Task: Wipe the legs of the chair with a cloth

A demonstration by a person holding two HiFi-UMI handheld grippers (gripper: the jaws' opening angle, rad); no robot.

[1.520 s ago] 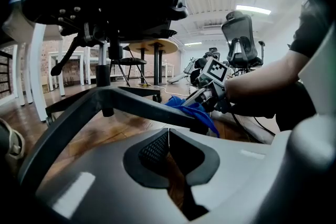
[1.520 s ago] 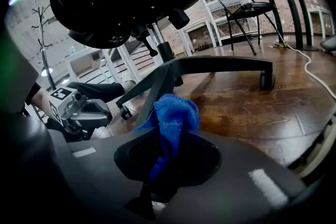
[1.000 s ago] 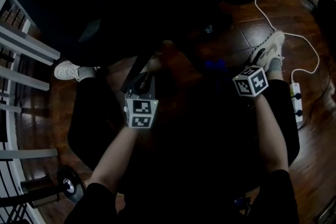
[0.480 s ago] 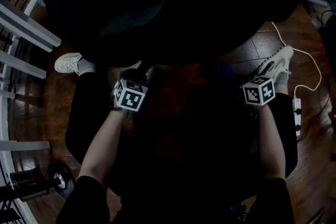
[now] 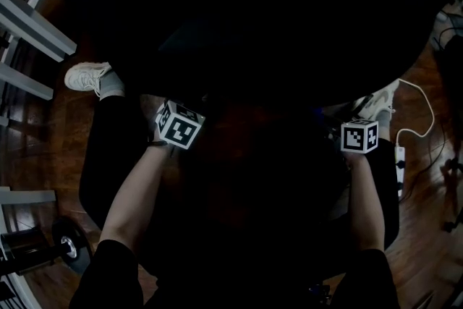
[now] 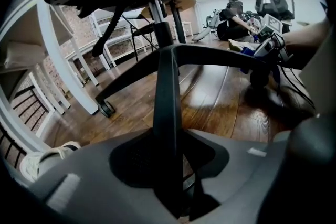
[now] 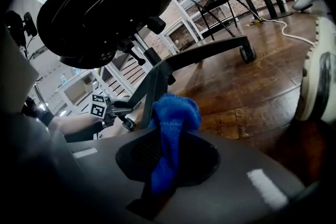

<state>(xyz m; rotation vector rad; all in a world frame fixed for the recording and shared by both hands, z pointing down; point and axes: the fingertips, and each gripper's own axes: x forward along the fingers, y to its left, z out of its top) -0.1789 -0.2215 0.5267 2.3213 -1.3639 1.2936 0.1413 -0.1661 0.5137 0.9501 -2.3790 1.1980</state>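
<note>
Nearest, the right gripper (image 7: 168,165) is clamped on the blue cloth (image 7: 173,118). The cloth's bunched end stands up just beside one black chair leg (image 7: 149,86), though I cannot tell whether it touches. The left gripper (image 6: 173,176) has a neighbouring leg (image 6: 167,92) between its jaws. They stand apart and have just been closing a little about it, with a sliver of gap showing at one side, so I judge it is about to steady the base. Beyond rises the central column (image 6: 161,29), and a farther leg (image 7: 210,55) reaches across the wooden floor (image 6: 226,107) to its caster (image 7: 247,53). No leg looks plainly wiped. By my reckoning the wiping has reached one leg at most, and the others are yet to do.
</note>
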